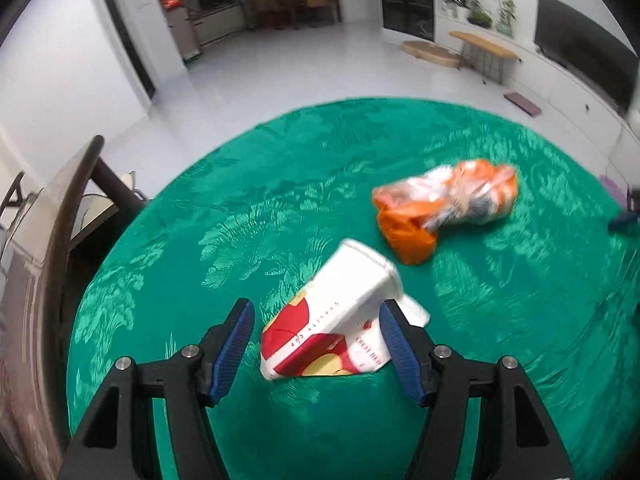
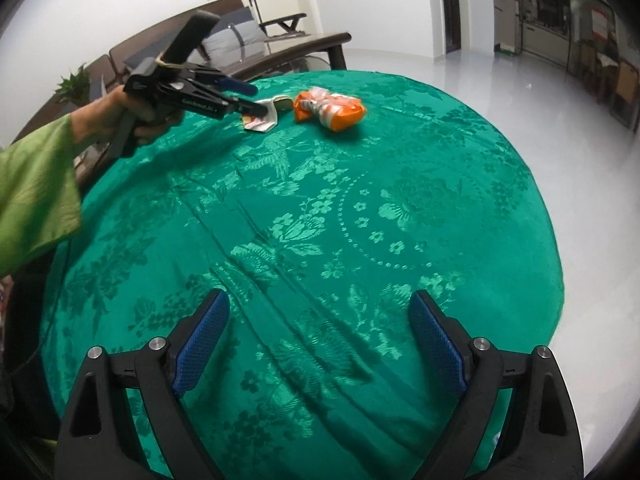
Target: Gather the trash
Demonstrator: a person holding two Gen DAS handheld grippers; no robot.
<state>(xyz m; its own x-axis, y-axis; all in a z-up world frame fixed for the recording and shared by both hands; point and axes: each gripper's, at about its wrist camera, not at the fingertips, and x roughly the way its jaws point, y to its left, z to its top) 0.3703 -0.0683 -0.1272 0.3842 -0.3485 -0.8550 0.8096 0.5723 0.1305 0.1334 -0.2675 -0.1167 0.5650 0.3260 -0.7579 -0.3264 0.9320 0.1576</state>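
A crushed white and red paper cup [image 1: 336, 316] lies on the green tablecloth [image 1: 280, 208]. My left gripper [image 1: 316, 312] is open with its jaws on either side of the cup; the right pad [image 1: 396, 344] is close to the cup's side. An orange and white plastic wrapper [image 1: 444, 208] lies just beyond the cup. In the right wrist view the left gripper [image 2: 252, 100] reaches over the cup [image 2: 262, 118], with the wrapper [image 2: 330, 110] beside it. My right gripper [image 2: 320, 320] is open and empty above the near part of the cloth [image 2: 360, 220].
The round table drops off to white floor [image 1: 300, 64] on all sides. A dark wooden chair [image 1: 68, 216] stands at the table's left edge. A sofa and glass table [image 2: 256, 48] stand behind the table's far side. A dark object [image 1: 624, 220] shows at the right table edge.
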